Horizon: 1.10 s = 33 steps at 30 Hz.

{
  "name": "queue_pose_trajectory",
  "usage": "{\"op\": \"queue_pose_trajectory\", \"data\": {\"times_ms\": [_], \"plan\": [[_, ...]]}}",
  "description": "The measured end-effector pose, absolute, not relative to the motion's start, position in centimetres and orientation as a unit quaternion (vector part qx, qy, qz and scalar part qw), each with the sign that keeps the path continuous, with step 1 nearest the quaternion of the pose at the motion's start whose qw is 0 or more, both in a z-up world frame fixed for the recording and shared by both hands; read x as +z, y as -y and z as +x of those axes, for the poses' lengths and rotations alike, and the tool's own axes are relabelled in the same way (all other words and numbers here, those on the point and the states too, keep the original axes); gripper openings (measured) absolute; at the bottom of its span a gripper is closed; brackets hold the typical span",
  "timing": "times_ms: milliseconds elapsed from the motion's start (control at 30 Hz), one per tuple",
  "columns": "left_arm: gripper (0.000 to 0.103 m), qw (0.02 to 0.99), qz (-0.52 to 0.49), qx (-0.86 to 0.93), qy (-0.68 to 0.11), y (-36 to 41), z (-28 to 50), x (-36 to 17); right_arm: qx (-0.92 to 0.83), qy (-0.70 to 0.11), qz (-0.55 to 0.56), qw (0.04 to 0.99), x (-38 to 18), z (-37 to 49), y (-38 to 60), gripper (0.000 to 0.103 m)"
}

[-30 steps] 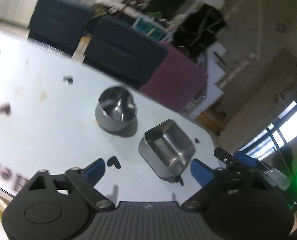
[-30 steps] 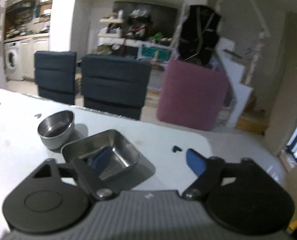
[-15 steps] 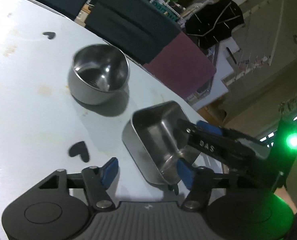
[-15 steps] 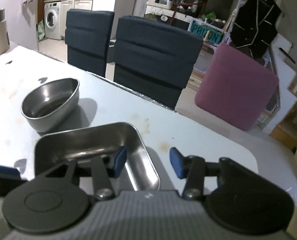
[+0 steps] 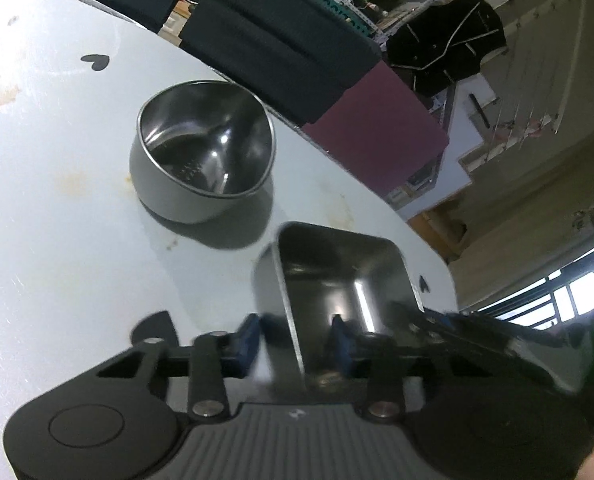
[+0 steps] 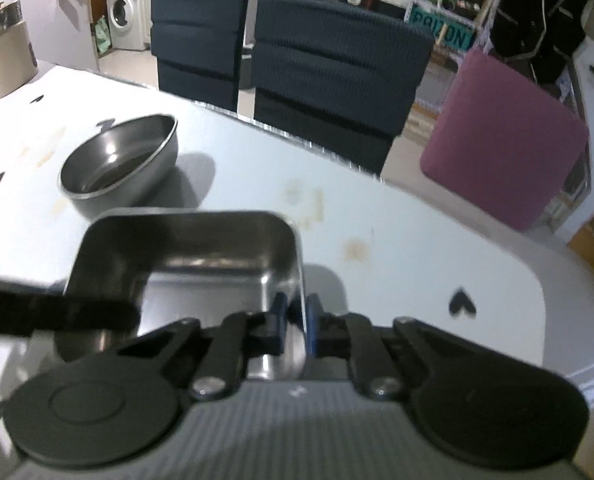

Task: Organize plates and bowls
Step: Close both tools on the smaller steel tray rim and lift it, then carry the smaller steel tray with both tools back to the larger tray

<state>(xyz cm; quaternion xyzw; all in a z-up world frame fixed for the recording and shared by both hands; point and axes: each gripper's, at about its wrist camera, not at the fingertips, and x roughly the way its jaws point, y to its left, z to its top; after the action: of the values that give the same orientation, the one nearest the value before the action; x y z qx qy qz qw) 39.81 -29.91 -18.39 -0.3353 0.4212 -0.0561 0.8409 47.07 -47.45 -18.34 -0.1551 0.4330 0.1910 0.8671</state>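
steel square dish point(image 5: 337, 280) sits on the white counter point(image 5: 57, 240) with both grippers at it, one on each side wall. left gripper point(image 5: 295, 338) straddles the dish's near left wall: one blue pad is outside the wall, the other inside the dish, and the jaws are closing with that wall between them. a gap shows at the outer pad, so i cannot tell that they press it yet. right gripper point(image 6: 296, 322) has its blue pads narrow on either side of the dish's right wall point(image 6: 299, 264), one pad inside and one outside, and its jaws are closing onto that wall, pinching the rim. in the right wrist view the dish point(image 6: 185, 248) lies ahead and to the left of the jaws, and a dark finger of the left gripper reaches in over its left rim. round steel bowl point(image 5: 205, 156) stands upright on the counter beyond the dish, ahead and to the left of both pairs of jaws, apart from the dish point(image 6: 121, 168). small black heart marks dot the counter; one point(image 6: 461, 303) lies to the right of the right jaws. dark chairs point(image 6: 333, 80) and a pink stool point(image 6: 505, 144) stand past the counter's far edge.
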Motion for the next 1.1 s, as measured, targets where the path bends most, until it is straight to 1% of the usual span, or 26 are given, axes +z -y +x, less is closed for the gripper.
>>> {"op": "queue_pose_trajectory", "data": {"times_ms": [33, 233, 467, 667, 1000, 1100], "plan": [[0.019, 0.842, -0.327, -0.054, -0.425, 29.9, 39.9, -18.4, 0.188, -0.437, -0.150, 0.867, -18.4, 46.8, 47.7, 0.011], [0.014, 0.842, -0.282, -0.080, -0.453, 30.1, 40.9, -18.1, 0.150, -0.443, -0.082, 0.880, -17.8, 44.1, 49.2, 0.007], [0.012, 0.856, -0.233, -0.115, -0.447, 29.8, 39.3, -14.7, 0.092, -0.440, -0.049, 0.892, -16.0, 40.4, 48.2, 0.006], [0.010, 0.853, -0.227, -0.151, -0.445, 27.9, 36.6, -11.0, 0.046, -0.421, -0.040, 0.905, -12.2, 35.7, 45.9, 0.006], [0.010, 0.875, -0.194, -0.186, -0.403, 22.3, 27.9, -4.3, 0.007, -0.385, -0.026, 0.922, -6.3, 25.8, 39.0, 0.006], [0.010, 0.876, -0.205, -0.183, -0.397, 19.8, 25.1, -2.5, 0.007, -0.371, -0.011, 0.928, -4.6, 22.6, 36.6, 0.006]]}}
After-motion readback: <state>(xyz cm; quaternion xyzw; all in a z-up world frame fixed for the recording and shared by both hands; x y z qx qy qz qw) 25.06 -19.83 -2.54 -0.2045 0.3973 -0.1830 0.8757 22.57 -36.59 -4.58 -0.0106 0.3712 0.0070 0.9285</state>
